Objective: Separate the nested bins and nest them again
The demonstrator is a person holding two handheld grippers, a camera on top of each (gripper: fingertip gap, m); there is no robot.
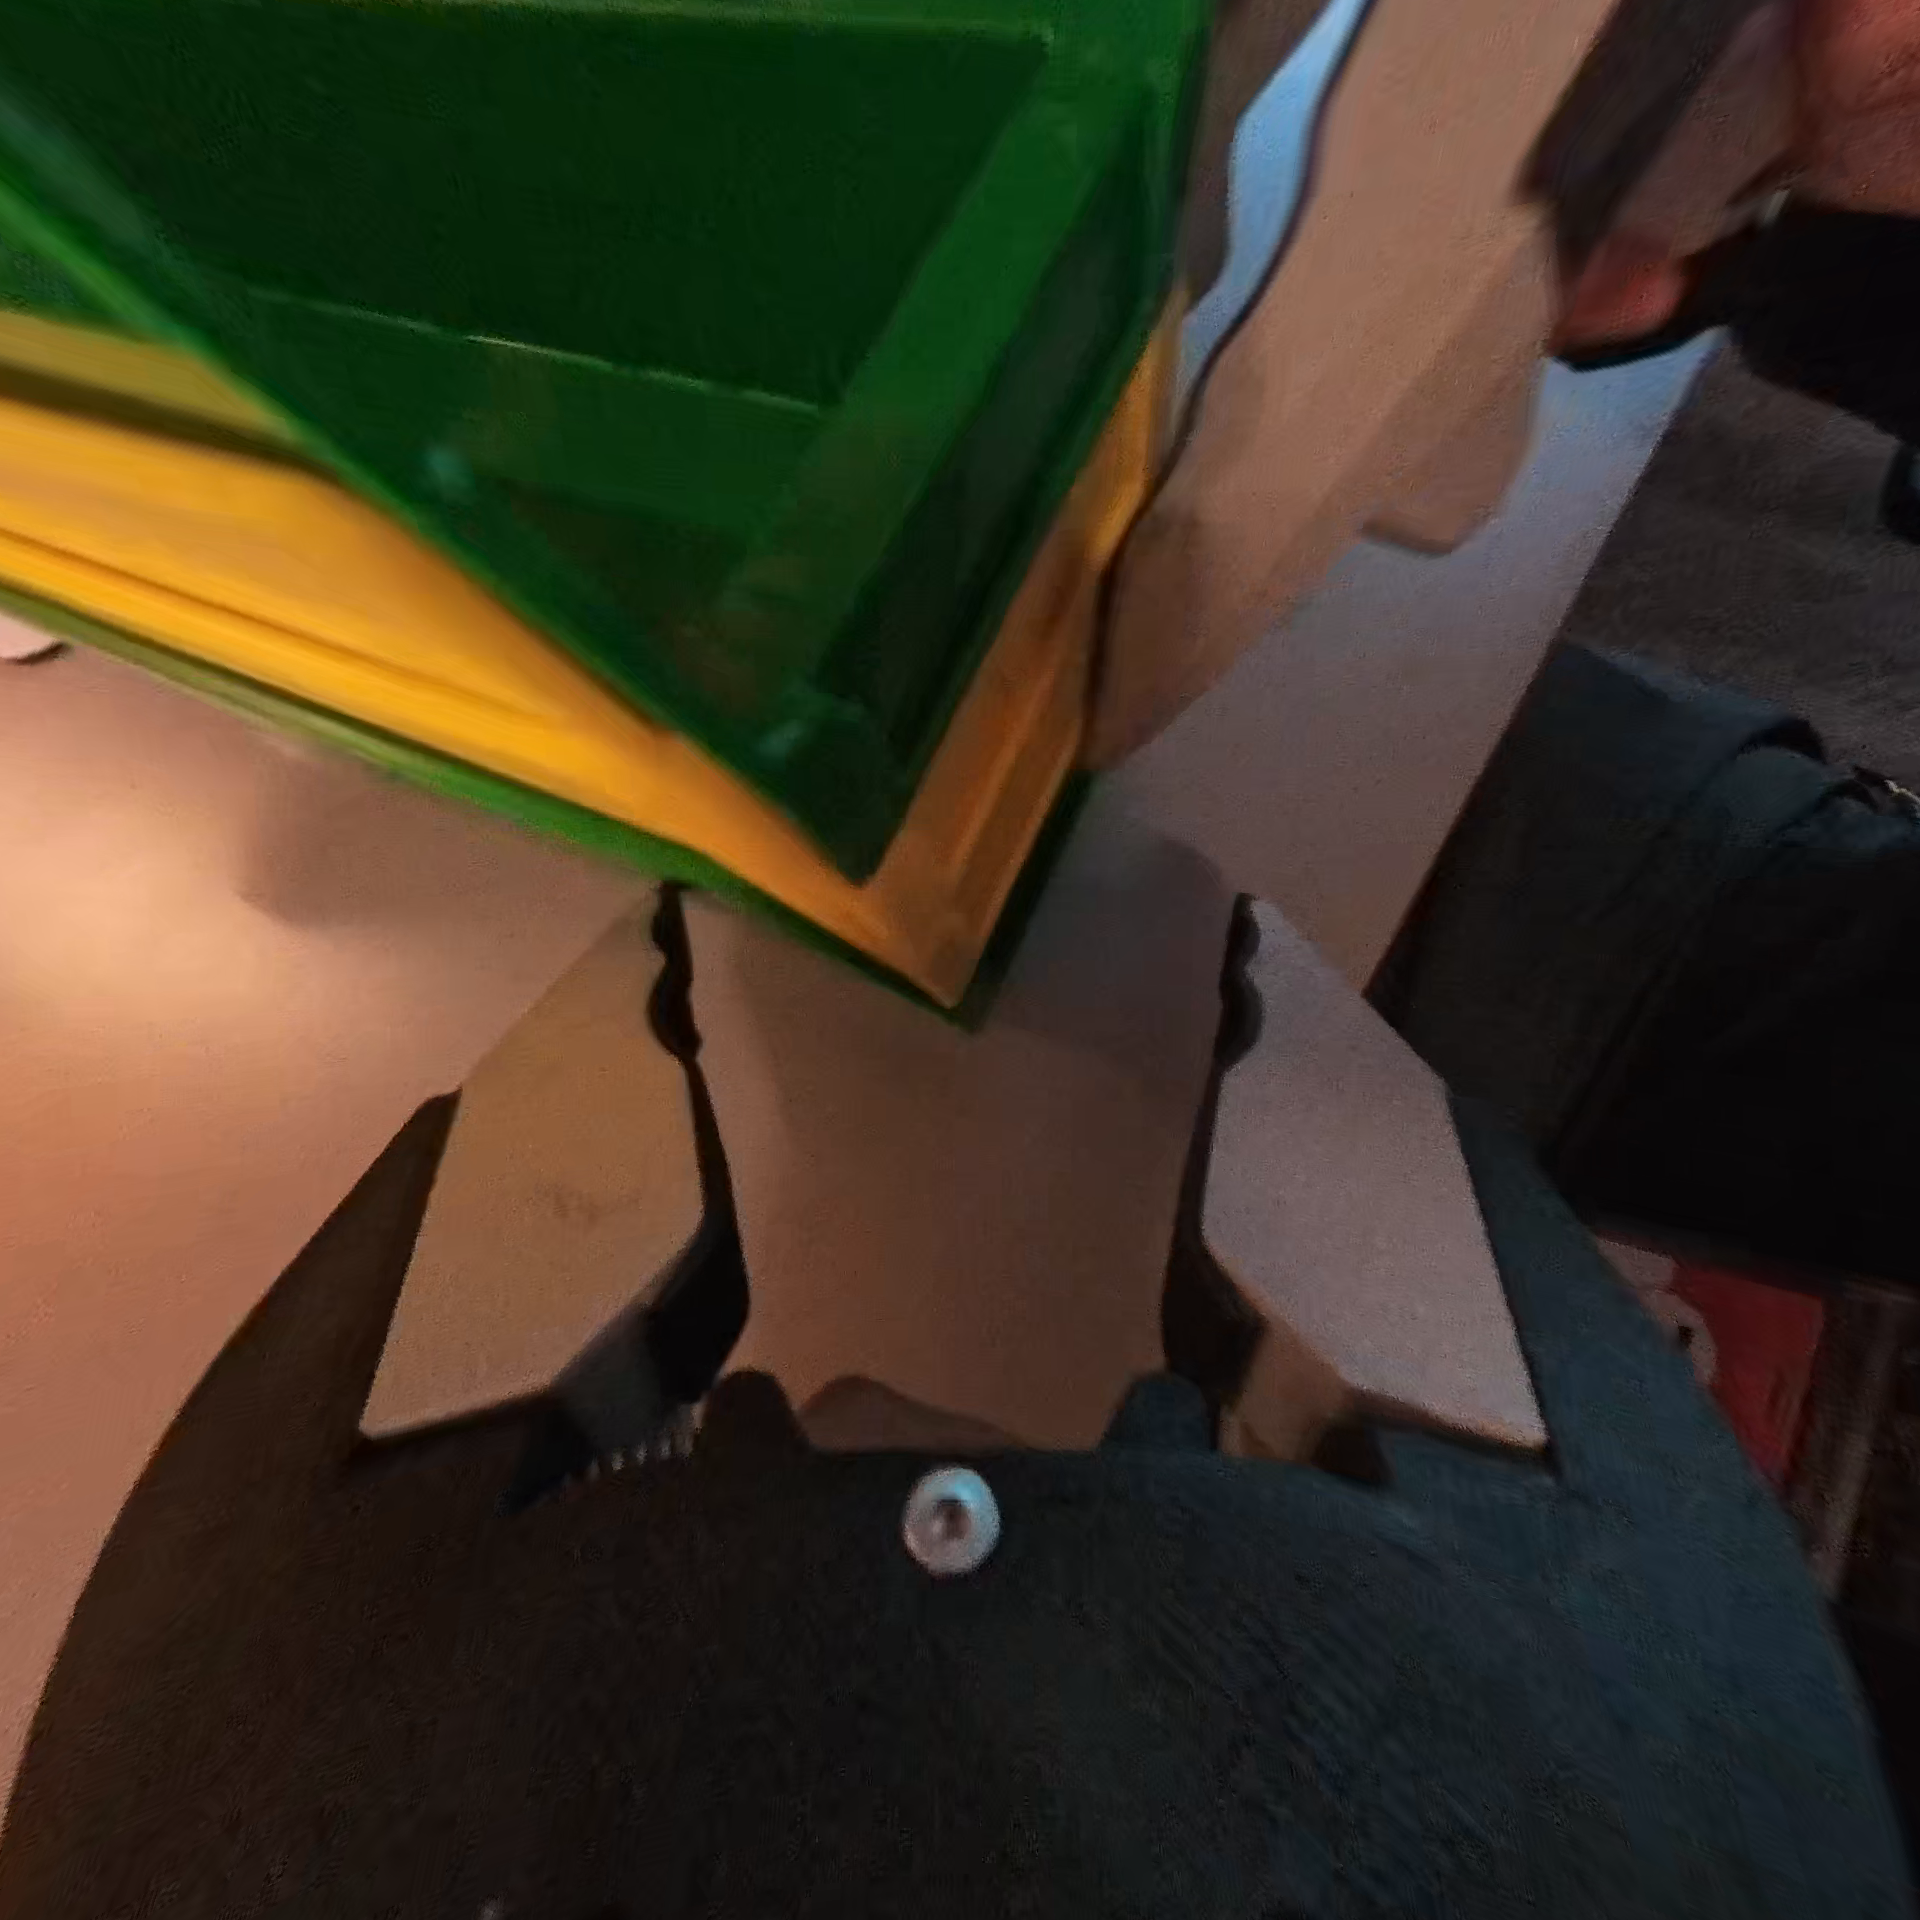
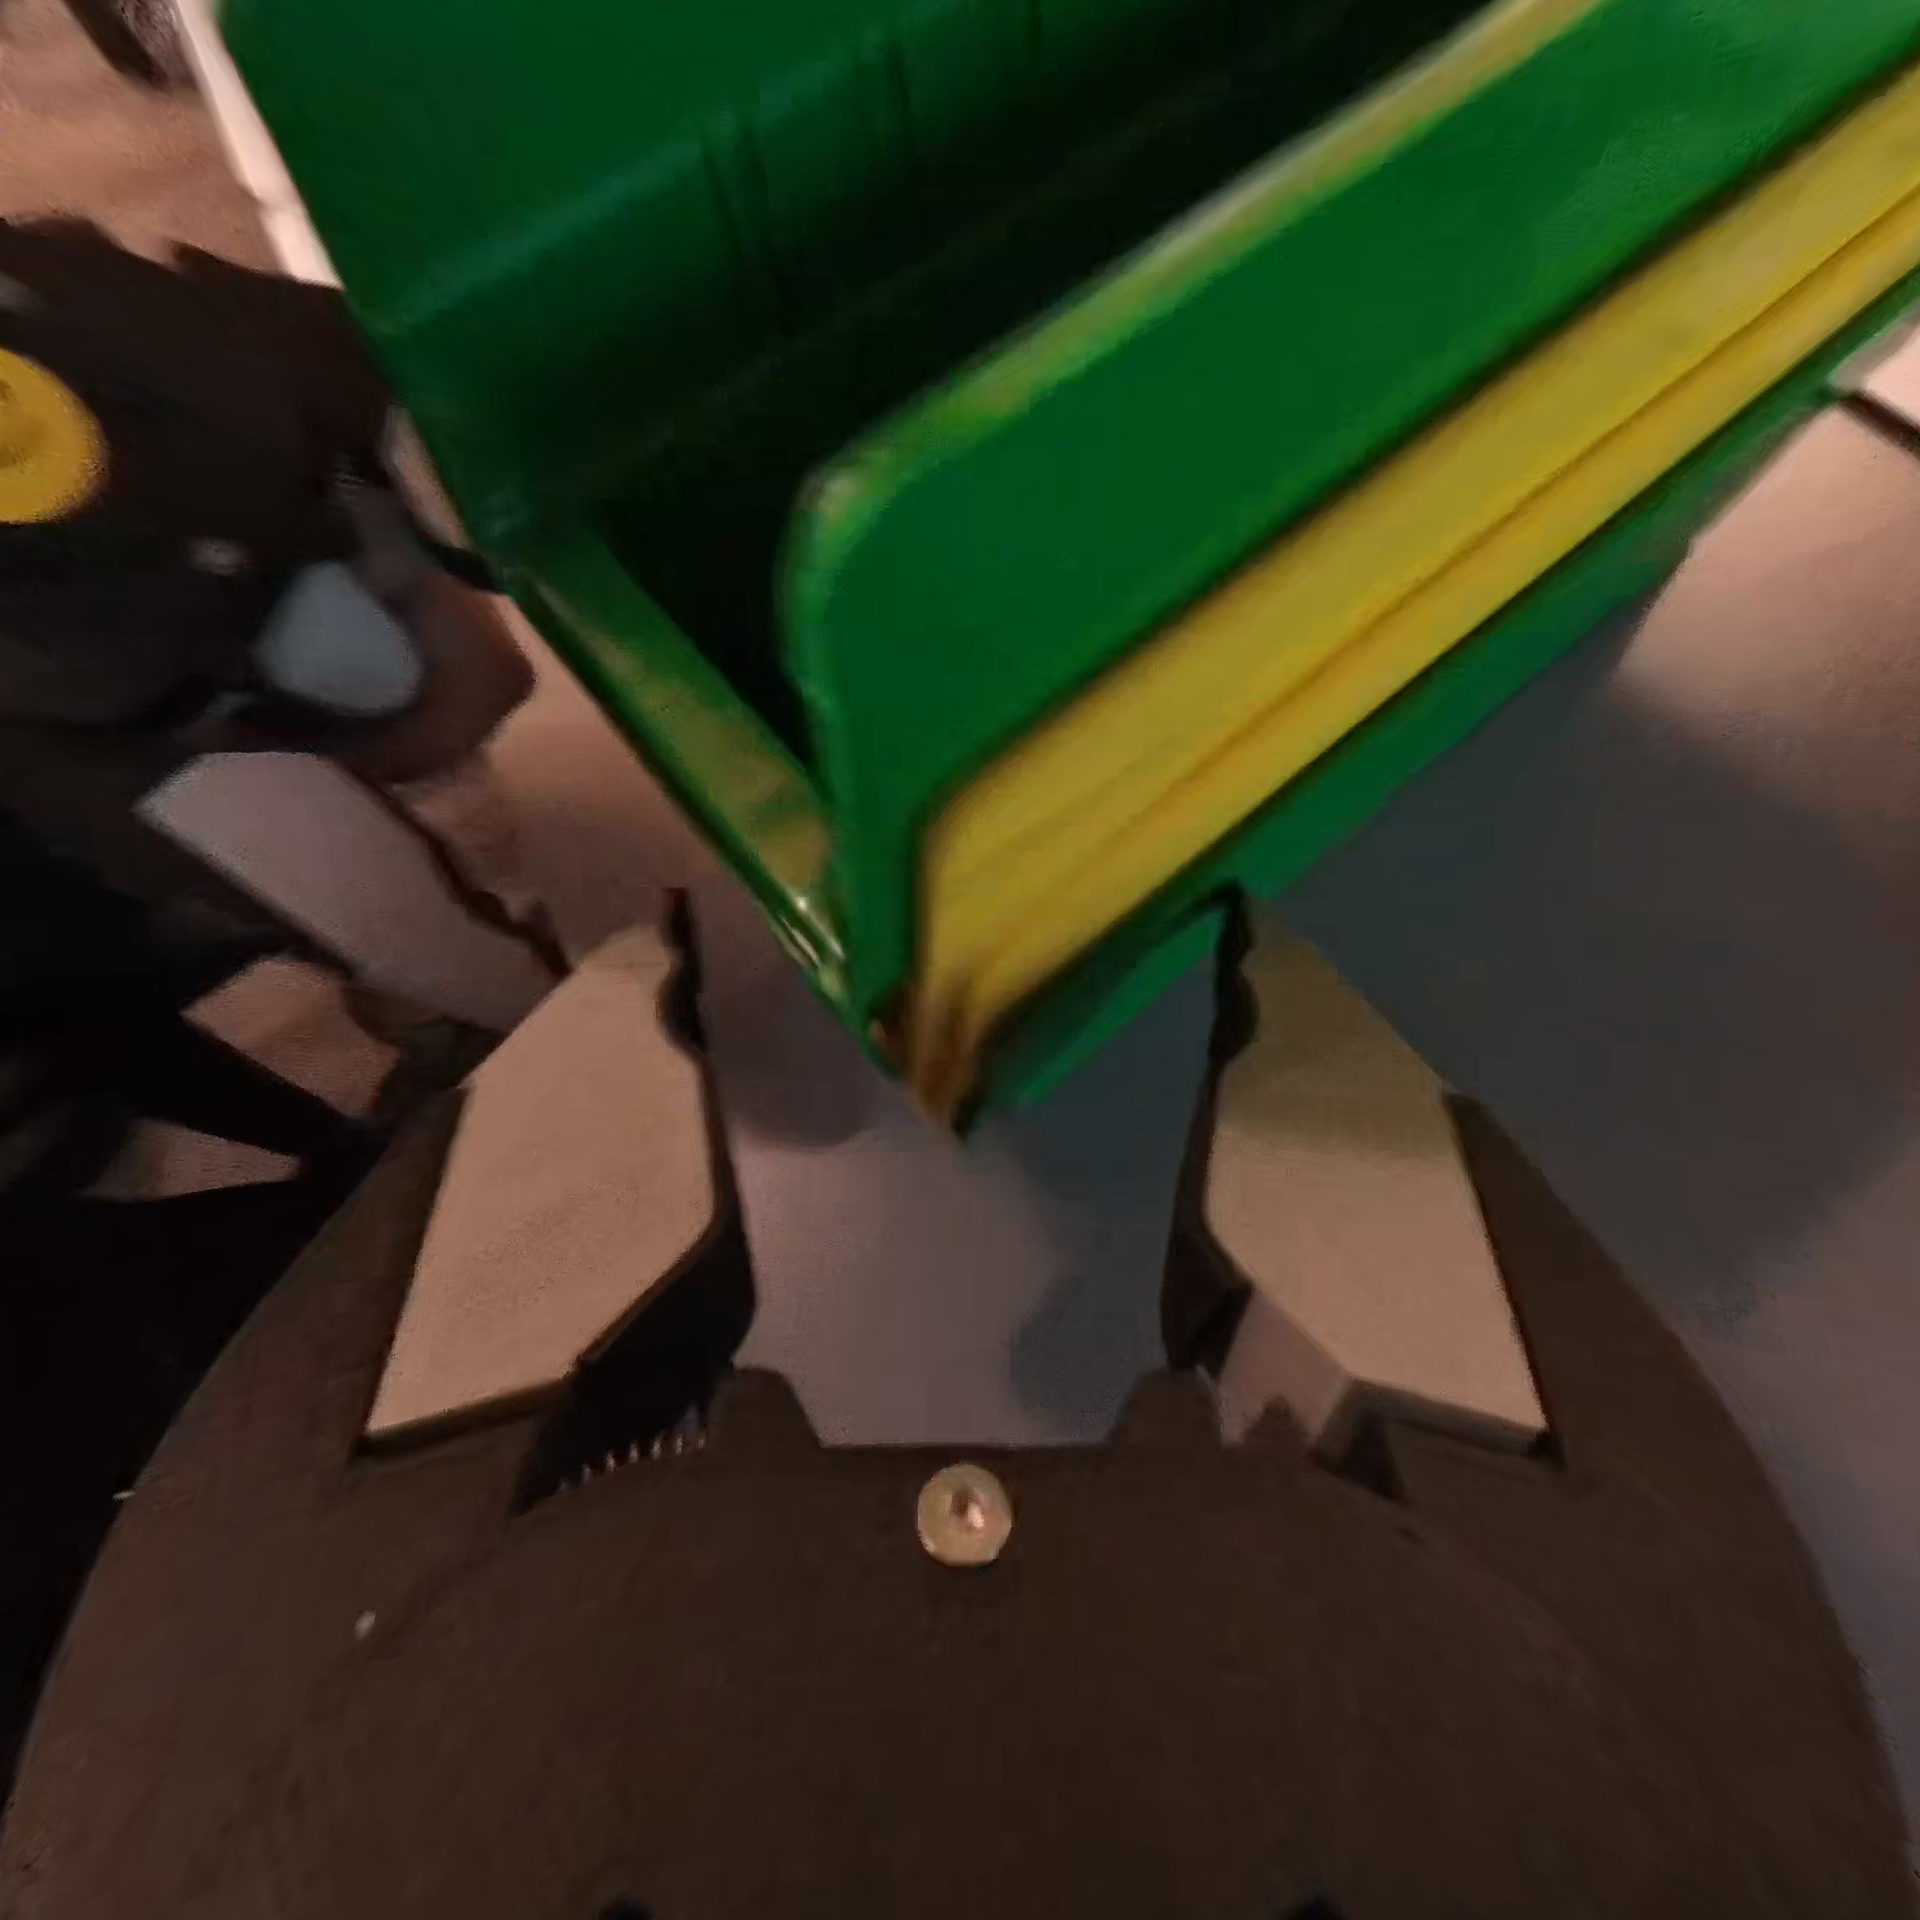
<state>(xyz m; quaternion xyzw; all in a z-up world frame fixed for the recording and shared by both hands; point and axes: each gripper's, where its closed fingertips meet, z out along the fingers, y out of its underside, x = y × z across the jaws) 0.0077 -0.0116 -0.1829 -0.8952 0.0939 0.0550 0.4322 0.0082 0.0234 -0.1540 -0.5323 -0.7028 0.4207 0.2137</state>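
Note:
Three bins are nested: an inner green bin (image 1: pixel 623 260) sits in a yellow bin (image 1: pixel 416 623), which sits in an outer green bin (image 1: pixel 520 790). My left gripper (image 1: pixel 954 914) is open, and one lower corner of the stack reaches between its fingertips. In the right wrist view the inner green bin (image 2: pixel 1039 571), the yellow bin (image 2: pixel 1247 675) and the outer green bin (image 2: pixel 1351 831) show from another corner. My right gripper (image 2: pixel 956 904) is open, and that corner lies between its fingers. Both views are blurred.
The stack is over a pale table (image 1: pixel 208 935). The table's edge runs on the right of the left wrist view, with a dark bag (image 1: pixel 1714 935) beyond it. A person's hand (image 1: pixel 1818 156) shows at top right. The left gripper (image 2: pixel 312 862) shows at the left of the right wrist view.

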